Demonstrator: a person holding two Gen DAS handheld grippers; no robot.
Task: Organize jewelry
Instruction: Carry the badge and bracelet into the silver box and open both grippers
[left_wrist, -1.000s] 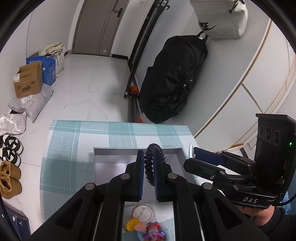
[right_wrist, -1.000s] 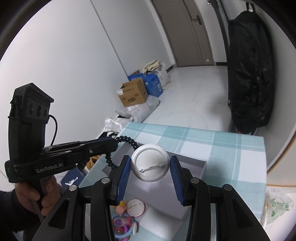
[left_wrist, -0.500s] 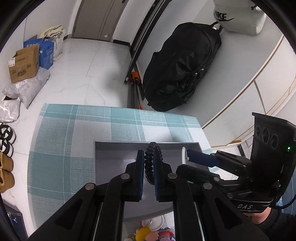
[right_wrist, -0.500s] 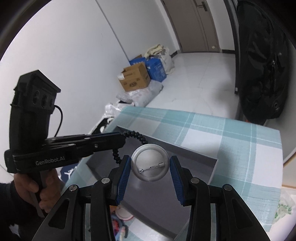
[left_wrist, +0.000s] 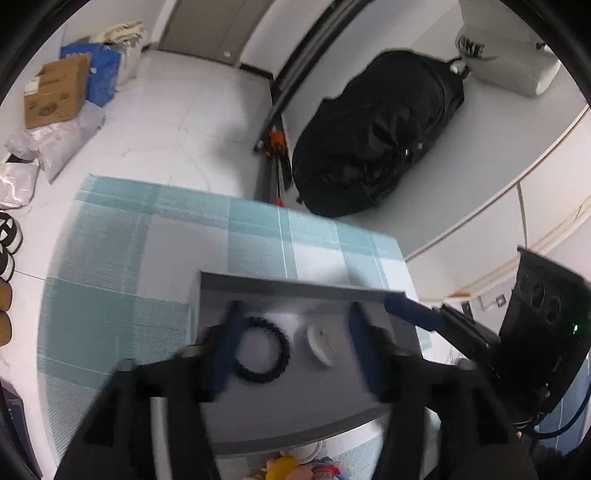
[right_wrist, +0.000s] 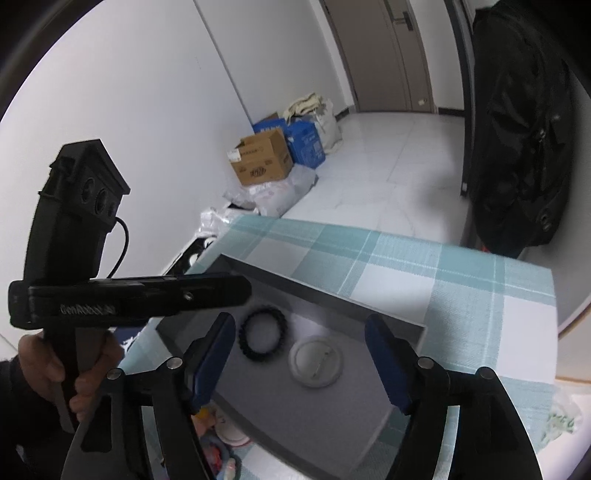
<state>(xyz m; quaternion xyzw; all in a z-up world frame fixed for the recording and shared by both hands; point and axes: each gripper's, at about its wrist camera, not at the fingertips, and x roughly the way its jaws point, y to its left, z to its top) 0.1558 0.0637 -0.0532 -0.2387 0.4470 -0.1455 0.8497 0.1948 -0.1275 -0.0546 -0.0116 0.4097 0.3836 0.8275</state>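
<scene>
A grey open box stands on the teal checked tablecloth. A black beaded bracelet lies flat on its floor. A white pin badge lies right of it, pin side up. My left gripper is open and empty above the box, its fingers either side of both items. My right gripper is open and empty above the box too. A heap of colourful trinkets lies at the box's near edge.
The tablecloth covers the table around the box. A black bag leans on the wall beyond. Cardboard and blue boxes sit on the floor by the door. Shoes lie left of the table.
Both grippers have opened. The bracelet has dropped from the left one and the badge from the right one into the grey box. Both views have tilted down over the box.
</scene>
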